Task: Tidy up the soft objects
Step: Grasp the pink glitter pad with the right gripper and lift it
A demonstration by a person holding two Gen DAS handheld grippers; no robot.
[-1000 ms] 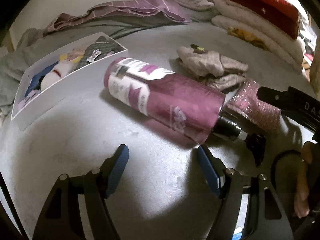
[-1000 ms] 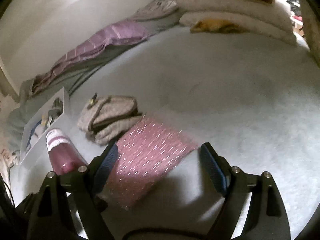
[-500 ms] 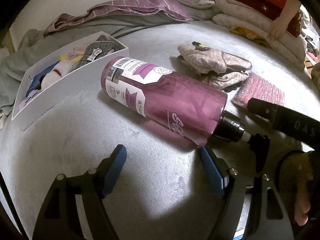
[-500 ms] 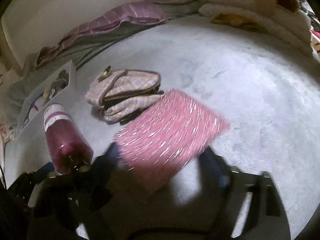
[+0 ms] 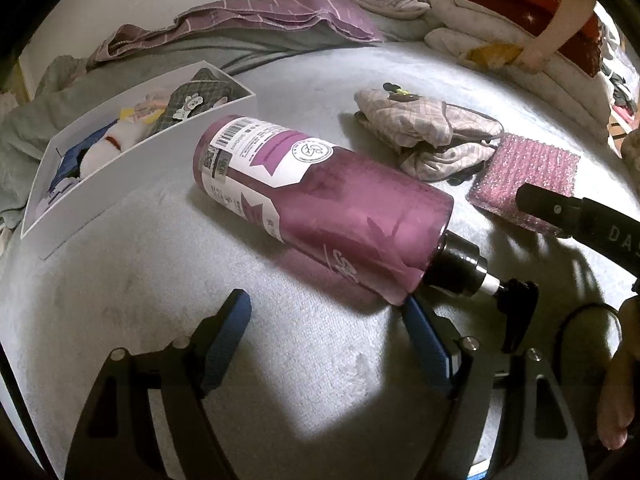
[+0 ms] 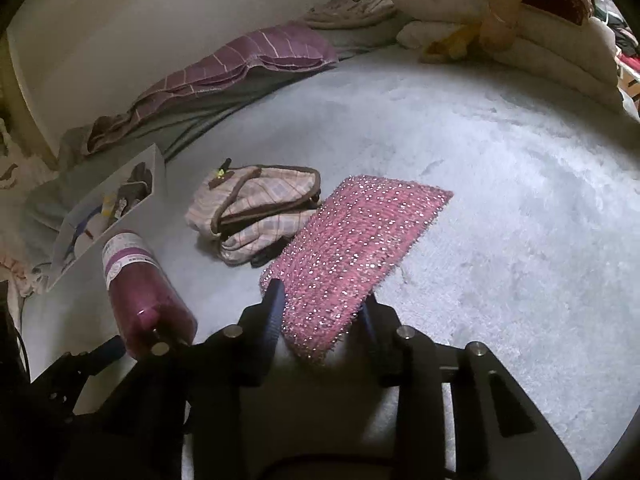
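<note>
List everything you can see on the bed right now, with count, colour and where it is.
Sparkly cloth: one, pink, near edge between the right claw's fingers.
Folded garment: one, beige plaid, left of the cloth.
Pump bottle: one, purple, lying on its side ahead of the left claw.
Organizer box: one, white, far left, holding small soft items.
Striped blanket: one, purple, along the wall.
Stacked bedding: cream and red, far right.
Left claw: open, empty.
Right claw: shut on the cloth.

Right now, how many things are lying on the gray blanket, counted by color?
Pink or purple: 2, the purple pump bottle and the sparkly pink cloth
Beige plaid: 1, the folded plaid cloth
White: 1, the white box
Total: 4
</note>
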